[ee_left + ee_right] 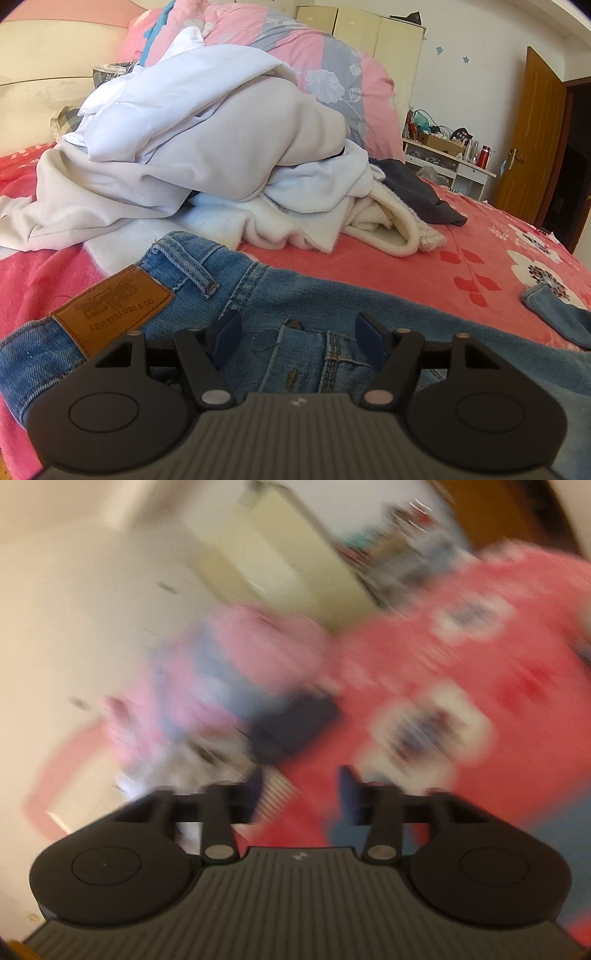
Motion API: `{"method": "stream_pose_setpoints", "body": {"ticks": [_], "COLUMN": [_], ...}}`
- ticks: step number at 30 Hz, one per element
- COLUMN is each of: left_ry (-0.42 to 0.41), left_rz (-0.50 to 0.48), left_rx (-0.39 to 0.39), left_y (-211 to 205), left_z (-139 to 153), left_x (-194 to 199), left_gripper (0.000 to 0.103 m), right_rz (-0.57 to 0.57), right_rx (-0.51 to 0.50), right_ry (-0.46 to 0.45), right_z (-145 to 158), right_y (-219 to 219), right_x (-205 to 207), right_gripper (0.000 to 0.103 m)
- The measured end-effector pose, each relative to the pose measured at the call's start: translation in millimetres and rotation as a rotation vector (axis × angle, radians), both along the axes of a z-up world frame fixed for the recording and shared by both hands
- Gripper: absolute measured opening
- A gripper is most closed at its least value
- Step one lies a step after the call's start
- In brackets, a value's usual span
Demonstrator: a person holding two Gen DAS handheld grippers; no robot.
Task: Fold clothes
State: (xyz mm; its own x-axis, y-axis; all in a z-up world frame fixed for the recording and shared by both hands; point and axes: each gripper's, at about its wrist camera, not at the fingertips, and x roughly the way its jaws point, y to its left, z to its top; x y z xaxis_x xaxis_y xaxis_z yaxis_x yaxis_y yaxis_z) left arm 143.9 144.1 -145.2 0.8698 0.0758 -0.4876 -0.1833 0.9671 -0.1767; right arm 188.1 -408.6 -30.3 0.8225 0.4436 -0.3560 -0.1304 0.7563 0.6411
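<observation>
Jeans (295, 295): blue denim, spread flat on the bed (424, 258), waistband toward its near edge.
Left gripper (297, 336): jaws apart, empty, low over the back pocket.
Right gripper (301, 794): jaws apart, empty; view heavily blurred.
Pile (207, 147): unfolded garments just behind the jeans.
Risks: a fold swung toward the pile could snag it; thick denim may slip from a shallow pinch.
Patch (112, 308): tan leather, reads "LEVI STRAUSS & CO".

Bed (443, 258) under a red floral blanket, carrying laundry.
Blue jeans (295, 295) are lying flat across the near part; behind them a heap of white and grey clothes (207, 158) is sitting beside a dark garment (417, 192), with a pink floral quilt (314, 62) bunching at the back.
</observation>
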Motion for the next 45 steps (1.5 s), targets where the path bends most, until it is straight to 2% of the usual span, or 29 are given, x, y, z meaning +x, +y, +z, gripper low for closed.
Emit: {"method": "stream_pose_setpoints", "body": {"ticks": [3,7,8,10,11,14,19,22,25,26,27,30,32,34,37,40,43,45], "left_ry": [0.001,0.001,0.001,-0.001,-0.002,-0.003,-0.003,-0.002,-0.002,-0.002,-0.002,-0.003,-0.003,-0.003,-0.003,-0.004,-0.005,-0.004], "left_rz": [0.001,-0.002,-0.003,-0.003,-0.002,-0.003,-0.006,-0.006,-0.007,-0.007,-0.007,-0.005,-0.005,-0.004,-0.004,-0.002,0.002,0.004], "left_rx": [0.002,0.007,0.007,0.005,0.004,0.002,0.006,0.008,0.008,0.008,0.008,0.008,0.008,0.008,0.008,0.007,0.007,0.008], "left_y": [-1,-1,-1,0,0,0,0,0,0,0,0,0,0,-1,-1,-1,-1,-1], "left_z": [0,0,0,0,0,-1,-1,0,0,0,0,-1,0,0,0,0,0,0], "left_x": [0,0,-1,-1,-1,-1,-2,-1,-1,-1,-1,-1,-1,-1,-1,-1,0,0], "left_gripper": [0.07,0.07,0.07,0.07,0.07,0.07,0.07,0.07,0.07,0.07,0.07,0.07,0.07,0.07,0.07,0.07,0.07,0.07], "right_rz": [-0.075,-0.083,-0.072,-0.055,-0.034,0.027,0.253,0.441,0.544,0.549,0.553,0.515,0.388,0.198,-0.166,-0.496,-0.682,-0.707], "right_rx": [0.033,0.118,0.133,0.094,0.092,0.032,-0.185,-0.435,-0.638,-0.653,-0.627,-0.378,-0.218,-0.112,-0.087,-0.152,-0.173,-0.098], "right_ry": [0.201,0.332,0.315,0.255,0.226,0.128,-0.041,-0.123,-0.232,-0.266,-0.296,-0.298,-0.256,-0.205,-0.118,-0.017,0.05,0.104], "right_z": [-62,-121,-125,-117,-113,-96,-72,-83,-93,-90,-86,-67,-65,-72,-86,-94,-103,-116], "right_y": [-9,0,6,24,35,83,213,308,364,366,359,299,233,162,46,-57,-133,-170], "right_x": [-18,-20,-19,-17,-14,-1,15,-2,-32,-40,-49,-64,-75,-85,-106,-116,-108,-91], "right_gripper": [0.054,0.054,0.054,0.038,0.018,0.014,0.014,0.016,0.029,0.04,0.049,0.052,0.053,0.053,0.053,0.053,0.054,0.054]}}
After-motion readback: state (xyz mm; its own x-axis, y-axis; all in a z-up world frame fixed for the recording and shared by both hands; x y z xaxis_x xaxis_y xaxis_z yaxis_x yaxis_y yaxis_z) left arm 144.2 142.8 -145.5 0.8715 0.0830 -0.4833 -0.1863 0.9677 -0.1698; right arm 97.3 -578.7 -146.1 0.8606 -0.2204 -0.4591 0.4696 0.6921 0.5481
